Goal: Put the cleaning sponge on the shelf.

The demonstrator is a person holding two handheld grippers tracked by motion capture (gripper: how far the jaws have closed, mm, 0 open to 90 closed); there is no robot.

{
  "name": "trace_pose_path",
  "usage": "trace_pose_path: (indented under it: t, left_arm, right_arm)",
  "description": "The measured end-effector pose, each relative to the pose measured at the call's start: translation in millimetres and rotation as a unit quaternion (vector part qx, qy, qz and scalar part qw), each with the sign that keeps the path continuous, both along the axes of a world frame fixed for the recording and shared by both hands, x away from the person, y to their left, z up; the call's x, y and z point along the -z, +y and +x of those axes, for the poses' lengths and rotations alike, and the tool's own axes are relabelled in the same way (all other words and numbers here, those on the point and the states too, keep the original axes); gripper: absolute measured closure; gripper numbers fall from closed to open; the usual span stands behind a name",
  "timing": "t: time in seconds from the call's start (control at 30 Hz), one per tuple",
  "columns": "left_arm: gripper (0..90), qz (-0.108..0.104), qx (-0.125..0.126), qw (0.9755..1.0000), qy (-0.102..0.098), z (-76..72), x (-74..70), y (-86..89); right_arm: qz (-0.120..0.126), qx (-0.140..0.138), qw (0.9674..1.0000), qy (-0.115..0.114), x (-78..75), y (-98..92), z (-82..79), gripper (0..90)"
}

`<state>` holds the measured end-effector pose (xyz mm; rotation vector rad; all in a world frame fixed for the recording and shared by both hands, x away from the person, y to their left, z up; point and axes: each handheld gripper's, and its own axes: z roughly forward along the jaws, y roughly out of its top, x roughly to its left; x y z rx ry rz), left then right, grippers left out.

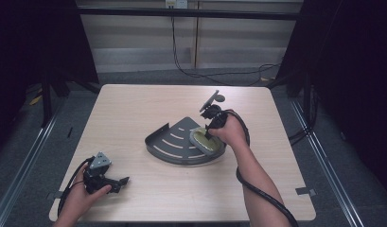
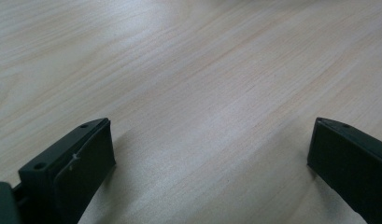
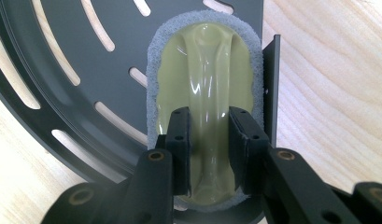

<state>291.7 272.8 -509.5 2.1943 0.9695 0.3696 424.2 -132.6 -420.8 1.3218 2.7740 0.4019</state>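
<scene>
A pale wood counter [image 1: 134, 109] sits under dark surroundings. At its near left my left claw [image 1: 116, 182] rests spread wide on bare wood. At centre, the dark slotted tray [image 1: 174, 142] holds a yellow-green sponge [image 3: 205, 70] at its right end; my right claw [image 3: 208, 140] pinches its ridge.

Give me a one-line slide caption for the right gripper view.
Right tool shut on the raised handle of a pale green scrubbing pad lying in a dark slotted corner tray on a wooden table.
</scene>
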Motion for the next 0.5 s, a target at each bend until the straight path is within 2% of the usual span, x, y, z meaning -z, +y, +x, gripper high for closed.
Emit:
trace_pose_path:
  t: [0.5]
  left_arm:
    - [0.1, 0.002, 0.001, 1.0000, -0.001, 0.2, -0.2, 0.2]
  right_arm:
    - [-0.005, -0.003, 1.0000, 0.006, 1.2, 2.0, 0.9, 70.8]
